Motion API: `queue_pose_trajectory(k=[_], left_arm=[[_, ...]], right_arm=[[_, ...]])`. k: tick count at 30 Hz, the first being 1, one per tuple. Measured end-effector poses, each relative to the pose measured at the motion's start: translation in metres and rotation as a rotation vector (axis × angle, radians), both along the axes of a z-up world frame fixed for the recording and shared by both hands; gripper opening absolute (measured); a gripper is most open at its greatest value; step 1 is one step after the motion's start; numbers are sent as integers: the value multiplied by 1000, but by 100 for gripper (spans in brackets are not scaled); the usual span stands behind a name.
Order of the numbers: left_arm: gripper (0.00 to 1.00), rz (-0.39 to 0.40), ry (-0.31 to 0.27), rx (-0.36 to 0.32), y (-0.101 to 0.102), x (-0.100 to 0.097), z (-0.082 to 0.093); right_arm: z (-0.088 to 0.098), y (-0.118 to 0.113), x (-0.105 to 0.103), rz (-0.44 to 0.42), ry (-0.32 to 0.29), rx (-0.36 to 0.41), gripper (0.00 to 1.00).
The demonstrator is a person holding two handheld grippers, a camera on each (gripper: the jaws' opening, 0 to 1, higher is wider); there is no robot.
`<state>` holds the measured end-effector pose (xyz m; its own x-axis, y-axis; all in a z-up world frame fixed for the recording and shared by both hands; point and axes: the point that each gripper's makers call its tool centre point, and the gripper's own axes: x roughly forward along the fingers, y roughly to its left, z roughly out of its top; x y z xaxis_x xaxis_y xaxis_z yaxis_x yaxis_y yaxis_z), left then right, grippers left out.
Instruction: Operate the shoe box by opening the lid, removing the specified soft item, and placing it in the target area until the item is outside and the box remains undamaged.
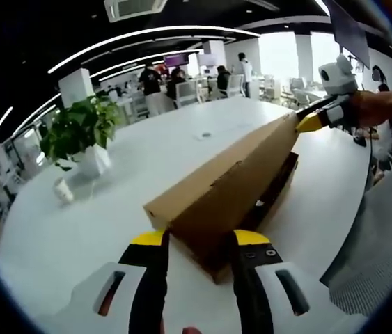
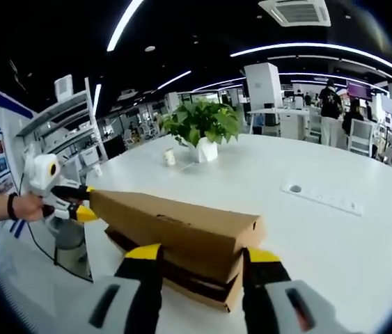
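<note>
The left gripper (image 1: pixel 200 240) rises from the bottom of the left gripper view with its yellow-tipped jaws spread, one on either side of the near end of the shoe box (image 1: pixel 237 188); whether the tips touch the cardboard cannot be told. In the same view the right gripper (image 1: pixel 306 123) comes in from the upper right, held by a hand (image 1: pixel 373 108), its yellow tips at the far end of the lid (image 1: pixel 227 177). The brown lid is tilted up off the dark base (image 1: pixel 273 191), leaving a narrow gap in which nothing can be made out, so the soft item stays hidden. The box lies on a white table (image 1: pixel 98 209), and a potted plant (image 1: pixel 81 132) in a white pot stands well apart on the left with a small white cup (image 1: pixel 62 190) near it. In the right gripper view the left gripper shows at the left, at the box's far end, while the right gripper's own jaws stand apart on either side of the near end, the lid's corner between them. Beyond the table, people (image 1: pixel 152 80) and chairs are small and blurred, and a grey sleeve (image 1: pixel 383 236) is cut off at the right edge.
</note>
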<state>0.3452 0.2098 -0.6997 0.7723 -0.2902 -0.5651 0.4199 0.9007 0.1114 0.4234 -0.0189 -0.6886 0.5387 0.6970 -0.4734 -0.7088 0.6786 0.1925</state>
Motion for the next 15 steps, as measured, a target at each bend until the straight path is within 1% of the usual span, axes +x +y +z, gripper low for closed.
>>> queue_pose_trajectory(k=[3,6,8,12,14,15], left_arm=[[33,16,-20,-2,2,4,5],[30,20,-45,35,5,9,10],[28,26,-53,42,6,11,12],[25,50,-74,20,9,14,17],[23,61,-88,33,11,16,19],[22,68,-95,28,12,18,22]], right_arm=[[6,0,5,-4,-9,16,43],[13,2,8,1,-26,16,43],[18,4,12,7,-42,13,43],[26,6,17,18,-68,8,43],[29,7,20,19,-78,11,43],[32,7,22,20,-87,13,43]])
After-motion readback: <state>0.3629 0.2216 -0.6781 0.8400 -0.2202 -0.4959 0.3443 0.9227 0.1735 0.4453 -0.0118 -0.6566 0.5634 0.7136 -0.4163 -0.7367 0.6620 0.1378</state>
